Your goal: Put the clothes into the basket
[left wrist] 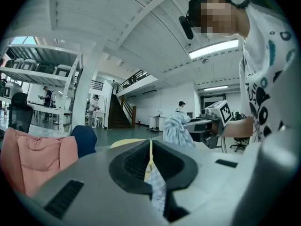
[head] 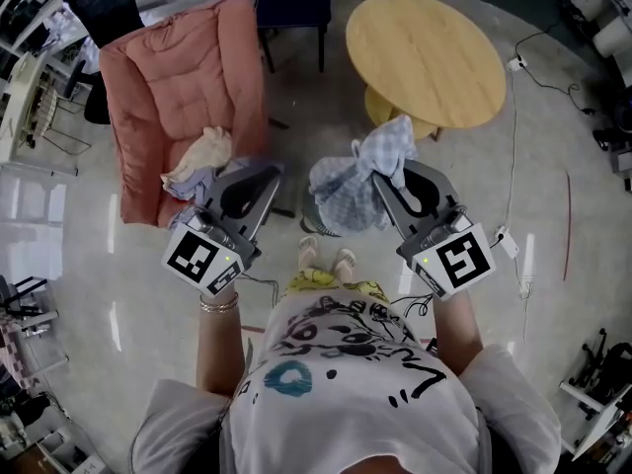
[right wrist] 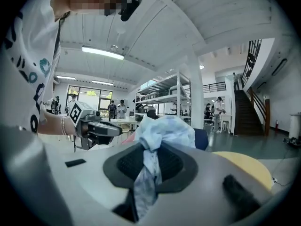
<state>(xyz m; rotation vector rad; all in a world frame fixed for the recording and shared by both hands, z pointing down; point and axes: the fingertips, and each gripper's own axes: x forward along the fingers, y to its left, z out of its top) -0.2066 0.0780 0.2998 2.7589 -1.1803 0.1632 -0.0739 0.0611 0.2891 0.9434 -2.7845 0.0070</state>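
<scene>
My right gripper (head: 381,178) is shut on a light blue and white checked cloth (head: 348,188), which bunches above the jaws and hangs below them. In the right gripper view this cloth (right wrist: 165,130) fills the gap of the right gripper (right wrist: 149,160). My left gripper (head: 259,178) sits close to the front corner of the pink armchair. The left gripper view shows the left gripper (left wrist: 151,166) shut on a thin pale checked cloth (left wrist: 158,193). A cream cloth (head: 204,154) and a bluish cloth (head: 200,184) lie at the armchair's front edge. The basket is mostly hidden under the hanging cloth.
A pink padded armchair (head: 178,87) stands at the left and a round wooden table (head: 425,55) at the right. A dark blue chair (head: 292,3) is behind them. Cables (head: 513,136) run over the glossy floor. The person's feet (head: 326,260) are below the grippers.
</scene>
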